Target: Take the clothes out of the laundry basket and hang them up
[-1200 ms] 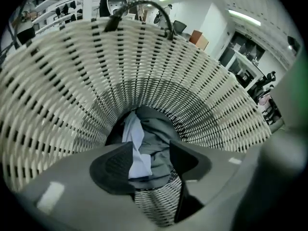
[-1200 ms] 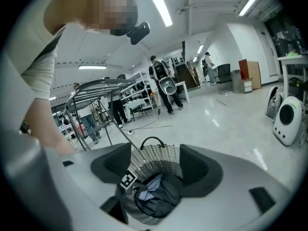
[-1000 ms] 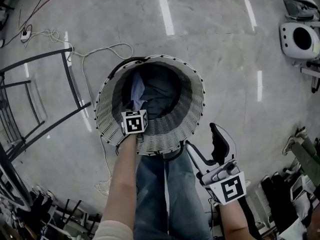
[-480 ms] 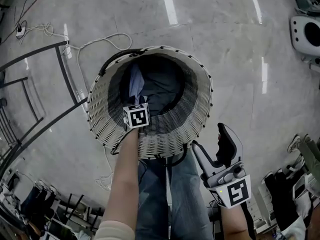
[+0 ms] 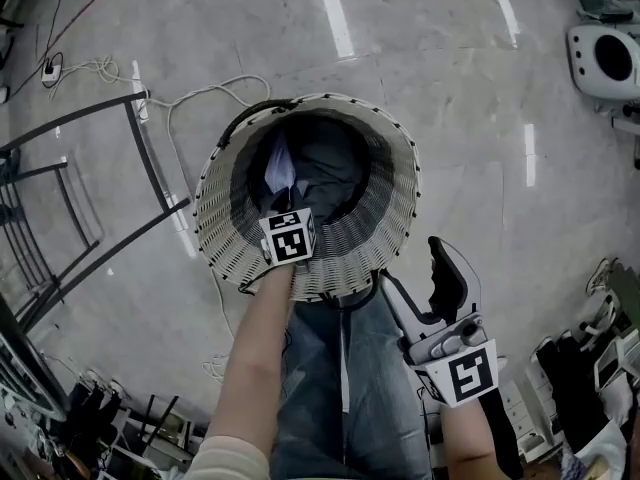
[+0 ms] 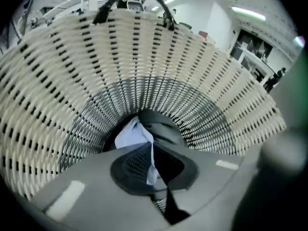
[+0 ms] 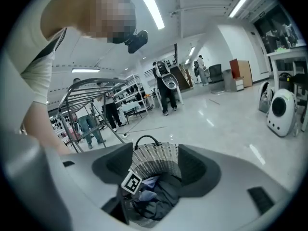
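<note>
We look down into the basket [image 5: 225, 233], a round wicker one standing on the floor [image 5: 450, 118] in the upper middle of the head view, just above our jeans [image 5: 320, 388]. The clothes lie at its bottom: a pale cloth [image 5: 278, 166] on the left and dark clothes [image 5: 335, 168] filling the rest.

The left tongs [image 6: 153, 162] reach steeply down inside the basket from its lower rim, with their marker cube at the near wall. In the left gripper view the jaws are closed, and a fold of the pale cloth [image 6: 132, 136] is pinched between the pads. The cloth runs up from the pads towards the dark clothes [image 6: 161, 126] behind it, with the woven wall [image 6: 72, 81] all around.

The right tongs [image 5: 415, 283] hang outside the basket at the lower right of the head view, near its rim but not touching it. Their jaws stand wide apart and grip nothing. In the right gripper view the basket [image 7: 156, 160] shows between them, farther off.

A dark metal rack [image 5: 150, 168] stands at the left of the head view. A white cable [image 5: 200, 98] trails across the floor beside it.
</note>
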The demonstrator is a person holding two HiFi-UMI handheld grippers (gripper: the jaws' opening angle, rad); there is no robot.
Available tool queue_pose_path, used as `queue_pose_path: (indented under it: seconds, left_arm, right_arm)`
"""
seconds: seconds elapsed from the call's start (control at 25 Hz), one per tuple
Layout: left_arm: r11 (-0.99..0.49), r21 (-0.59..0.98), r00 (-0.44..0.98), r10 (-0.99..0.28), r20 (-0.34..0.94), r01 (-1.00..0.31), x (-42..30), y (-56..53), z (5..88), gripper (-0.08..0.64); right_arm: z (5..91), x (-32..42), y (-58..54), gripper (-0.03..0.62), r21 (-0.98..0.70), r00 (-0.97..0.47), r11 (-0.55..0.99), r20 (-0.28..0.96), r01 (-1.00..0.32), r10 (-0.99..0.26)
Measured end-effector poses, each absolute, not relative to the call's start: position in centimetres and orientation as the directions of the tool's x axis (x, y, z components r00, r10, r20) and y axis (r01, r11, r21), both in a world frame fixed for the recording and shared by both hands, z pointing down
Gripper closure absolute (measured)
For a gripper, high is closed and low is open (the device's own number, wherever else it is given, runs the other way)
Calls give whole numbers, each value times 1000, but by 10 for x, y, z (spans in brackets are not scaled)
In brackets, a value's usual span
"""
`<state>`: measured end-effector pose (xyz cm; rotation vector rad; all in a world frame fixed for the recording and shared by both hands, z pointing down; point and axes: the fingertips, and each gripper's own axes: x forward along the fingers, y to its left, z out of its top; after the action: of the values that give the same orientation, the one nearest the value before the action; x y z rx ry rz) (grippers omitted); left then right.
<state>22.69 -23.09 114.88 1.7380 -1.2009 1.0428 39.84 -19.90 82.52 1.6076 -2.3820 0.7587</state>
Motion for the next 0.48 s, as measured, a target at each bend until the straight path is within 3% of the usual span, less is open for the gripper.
queue_pose_path:
  seconds: [0.48]
  left_arm:
    - [-323, 241, 373, -449, 812, -915, 245, -241, 997, 548]
  right_arm:
    - [737, 392, -162, 311, -256, -332, 244, 396, -935, -856]
